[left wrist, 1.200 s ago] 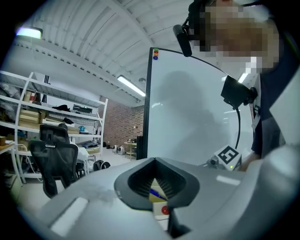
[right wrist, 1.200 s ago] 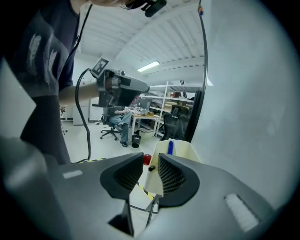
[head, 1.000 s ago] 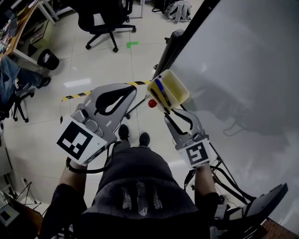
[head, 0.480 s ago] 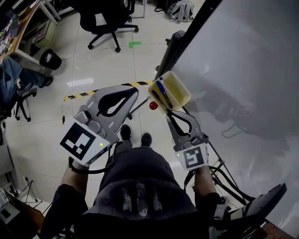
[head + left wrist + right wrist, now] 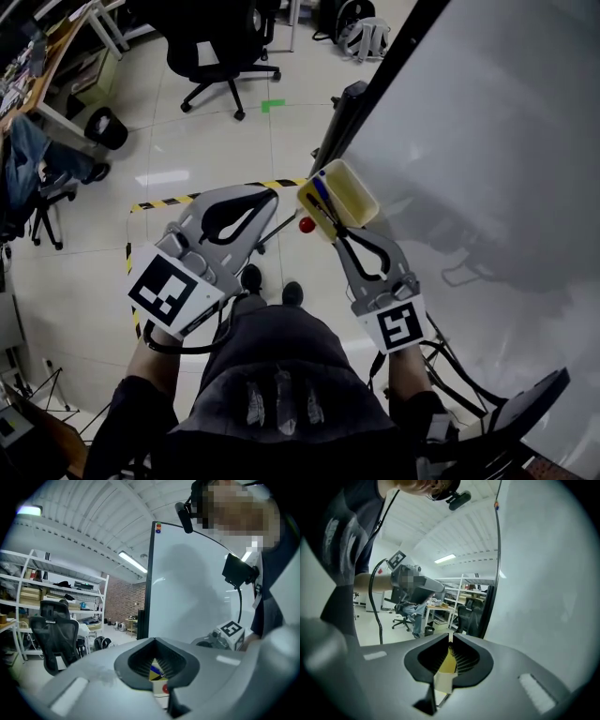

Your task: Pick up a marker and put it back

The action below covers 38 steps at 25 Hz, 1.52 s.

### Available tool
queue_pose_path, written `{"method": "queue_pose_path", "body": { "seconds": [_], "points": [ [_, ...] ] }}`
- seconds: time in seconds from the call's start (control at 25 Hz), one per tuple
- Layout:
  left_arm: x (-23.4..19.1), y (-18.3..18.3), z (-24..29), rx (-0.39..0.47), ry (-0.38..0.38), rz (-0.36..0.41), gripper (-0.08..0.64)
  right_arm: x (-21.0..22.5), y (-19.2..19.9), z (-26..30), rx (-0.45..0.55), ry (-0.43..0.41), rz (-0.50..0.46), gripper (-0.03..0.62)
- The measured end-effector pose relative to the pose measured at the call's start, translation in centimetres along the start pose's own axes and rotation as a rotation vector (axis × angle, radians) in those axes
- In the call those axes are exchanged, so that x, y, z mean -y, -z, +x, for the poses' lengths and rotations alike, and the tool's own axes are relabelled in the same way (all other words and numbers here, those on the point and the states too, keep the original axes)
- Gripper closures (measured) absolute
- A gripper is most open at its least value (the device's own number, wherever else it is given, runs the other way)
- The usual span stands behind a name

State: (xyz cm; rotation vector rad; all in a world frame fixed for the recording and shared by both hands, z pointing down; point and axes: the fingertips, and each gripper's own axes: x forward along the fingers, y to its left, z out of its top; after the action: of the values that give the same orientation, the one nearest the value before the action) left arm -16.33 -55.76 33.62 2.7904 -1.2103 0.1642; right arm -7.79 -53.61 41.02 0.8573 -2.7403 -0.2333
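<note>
A yellow tray (image 5: 354, 190) hangs on the whiteboard (image 5: 487, 141) and holds a blue marker (image 5: 320, 178) and a dark marker (image 5: 328, 201). My right gripper (image 5: 339, 228) sits at the tray's near end. Its jaws have just been closing, and they are shut on the dark marker's near end. In the right gripper view a pale marker end (image 5: 444, 680) sits between the narrow jaws of the right gripper (image 5: 450, 639), with the yellow tray behind. My left gripper (image 5: 267, 187) hovers left of the tray, shut and holding nothing. In its own view the left gripper (image 5: 153, 639) points toward the tray (image 5: 154, 671).
A red magnet (image 5: 307, 225) sticks out just below the tray's left corner. The whiteboard's dark frame (image 5: 375, 84) runs up past the tray. On the floor are yellow-black tape (image 5: 178, 200), an office chair (image 5: 220, 47) and a round bin (image 5: 103, 127).
The right gripper's jaws went from wide open to narrow around the marker's end and rose a little at the tray. The left gripper stayed put.
</note>
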Motion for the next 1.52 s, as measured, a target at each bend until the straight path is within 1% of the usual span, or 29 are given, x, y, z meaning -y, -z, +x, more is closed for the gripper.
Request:
{"method": "queue_pose_path", "body": {
  "seconds": [0.04, 0.08, 0.16, 0.32, 0.6, 0.72, 0.88, 0.96, 1.12, 1.32, 1.52],
  "points": [
    [0.0, -0.1, 0.0, 0.002, -0.001, -0.001, 0.554, 0.3, -1.0, 0.1, 0.048, 0.021, 0.043, 0.565],
    [0.0, -0.1, 0.0, 0.004, -0.003, -0.002, 0.554, 0.5, -1.7, 0.1, 0.071, 0.031, 0.062, 0.565],
    [-0.1, -0.2, -0.1, 0.008, -0.009, -0.004, 0.554, 0.8, -2.9, 0.0, 0.080, 0.036, 0.063, 0.565],
    [-0.3, -1.1, -0.3, 0.033, -0.023, 0.007, 0.554, 1.6, -6.1, -0.2, 0.115, 0.045, 0.030, 0.565],
    [-0.6, -4.2, -1.5, 0.101, -0.046, 0.044, 0.554, 3.2, -12.0, -0.4, 0.183, 0.060, -0.054, 0.565],
    [-0.9, -5.0, -2.2, 0.121, -0.066, 0.057, 0.554, 3.6, -14.6, -0.9, 0.239, 0.060, -0.081, 0.565],
    [-1.4, -6.0, -3.4, 0.135, -0.094, 0.081, 0.554, 3.6, -17.8, -1.6, 0.313, 0.053, -0.092, 0.565],
    [-1.6, -6.3, -3.8, 0.128, -0.108, 0.099, 0.554, 3.5, -18.5, -1.9, 0.334, 0.045, -0.095, 0.565],
    [-1.5, -7.1, -4.0, 0.133, -0.133, 0.129, 0.554, 3.3, -18.1, -2.1, 0.340, 0.026, -0.095, 0.565],
    [-1.7, -8.1, -5.6, 0.135, -0.148, 0.133, 0.554, 2.4, -18.9, -1.7, 0.337, 0.016, -0.089, 0.565],
    [0.0, -8.2, -6.0, 0.126, -0.146, 0.146, 0.554, 1.7, -18.8, -2.7, 0.348, -0.004, -0.080, 0.565]
  ]
}}
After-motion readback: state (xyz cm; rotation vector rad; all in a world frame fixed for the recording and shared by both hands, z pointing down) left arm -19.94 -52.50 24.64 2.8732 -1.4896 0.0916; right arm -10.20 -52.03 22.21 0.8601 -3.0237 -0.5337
